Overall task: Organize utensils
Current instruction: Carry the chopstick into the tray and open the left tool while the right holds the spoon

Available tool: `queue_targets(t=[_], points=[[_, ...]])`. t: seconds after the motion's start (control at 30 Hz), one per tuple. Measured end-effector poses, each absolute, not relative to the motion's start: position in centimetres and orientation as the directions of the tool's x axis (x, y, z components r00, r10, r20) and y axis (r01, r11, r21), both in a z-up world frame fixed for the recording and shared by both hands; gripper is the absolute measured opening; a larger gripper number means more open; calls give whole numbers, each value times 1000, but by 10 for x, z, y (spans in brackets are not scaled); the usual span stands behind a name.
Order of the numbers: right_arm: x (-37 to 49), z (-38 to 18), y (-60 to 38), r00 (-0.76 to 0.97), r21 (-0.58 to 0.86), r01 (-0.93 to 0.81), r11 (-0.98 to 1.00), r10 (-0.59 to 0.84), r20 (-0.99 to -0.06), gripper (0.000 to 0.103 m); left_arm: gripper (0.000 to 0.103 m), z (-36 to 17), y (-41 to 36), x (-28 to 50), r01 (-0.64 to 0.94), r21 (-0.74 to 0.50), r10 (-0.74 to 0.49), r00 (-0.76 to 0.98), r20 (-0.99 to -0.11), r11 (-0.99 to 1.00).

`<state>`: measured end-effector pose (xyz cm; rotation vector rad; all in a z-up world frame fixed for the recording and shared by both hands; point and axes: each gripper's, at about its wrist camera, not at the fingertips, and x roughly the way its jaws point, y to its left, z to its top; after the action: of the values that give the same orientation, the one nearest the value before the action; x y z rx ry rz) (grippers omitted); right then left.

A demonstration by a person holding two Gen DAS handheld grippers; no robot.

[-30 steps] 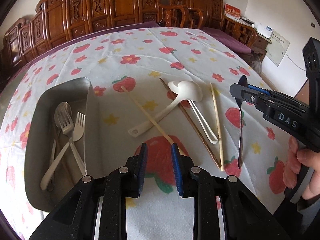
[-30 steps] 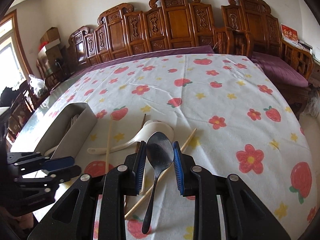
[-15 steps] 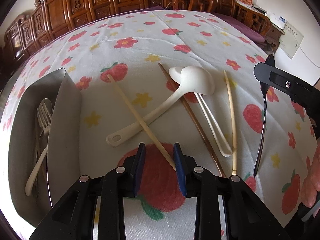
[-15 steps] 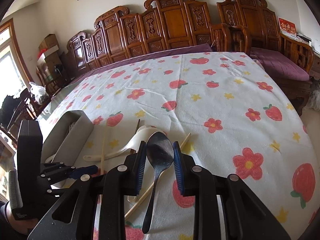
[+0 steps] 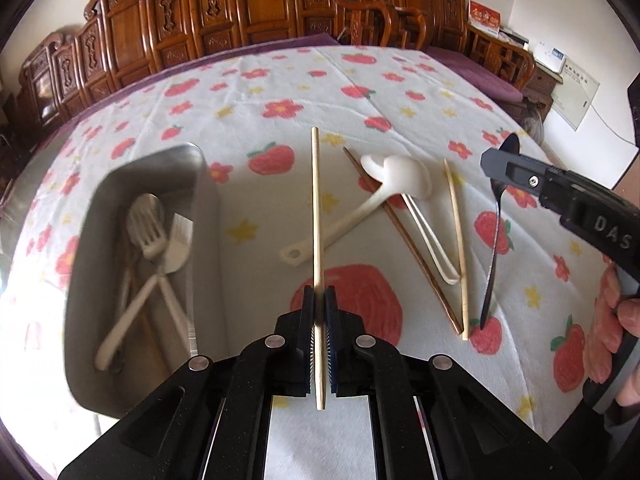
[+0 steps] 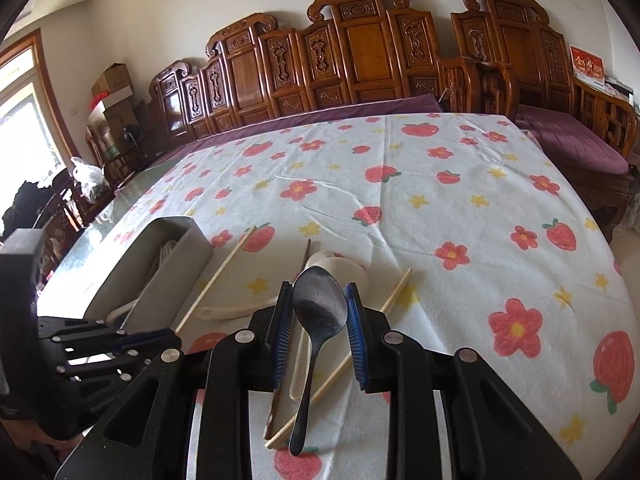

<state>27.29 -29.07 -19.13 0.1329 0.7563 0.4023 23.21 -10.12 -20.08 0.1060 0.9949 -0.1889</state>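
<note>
My left gripper (image 5: 318, 300) has its jaws closing tight on a pale wooden chopstick (image 5: 316, 200). The pads press its lower part and it juts forward over the cloth. My right gripper (image 6: 320, 304) is shut on the bowl of a dark metal spoon (image 6: 310, 380), whose handle hangs down; in the left wrist view this gripper (image 5: 504, 160) is at the right. On the cloth lie a white ladle (image 5: 396, 176), a brown chopstick (image 5: 400, 236), a thin white utensil (image 5: 428, 236) and another pale chopstick (image 5: 456, 240). A steel tray (image 5: 204, 208) at the left holds forks (image 5: 160, 240).
The table has a white cloth with red strawberries and flowers (image 6: 440, 184). Carved wooden benches (image 6: 360, 52) with purple cushions stand along its far side. A person's hand (image 5: 616, 312) grips the right tool at the right edge. The left gripper (image 6: 160, 336) shows low left in the right wrist view.
The left gripper went down to the pale chopstick, closed on it and lifted it off the cloth, so it now points straight ahead. The right gripper still holds the spoon.
</note>
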Motion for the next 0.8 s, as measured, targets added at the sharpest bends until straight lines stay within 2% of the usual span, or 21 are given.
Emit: queue_targets(t=[0.43,0.8], points=[[253,-160,-272,699,243,-363,899,436,-568,26,4,-144,-41,208,160,8,-95,626,-774,987],[250,-152,-268,702,248,-386,889,457,-546,25,4,-163,8,213,90,40,-21,594,-804,995]])
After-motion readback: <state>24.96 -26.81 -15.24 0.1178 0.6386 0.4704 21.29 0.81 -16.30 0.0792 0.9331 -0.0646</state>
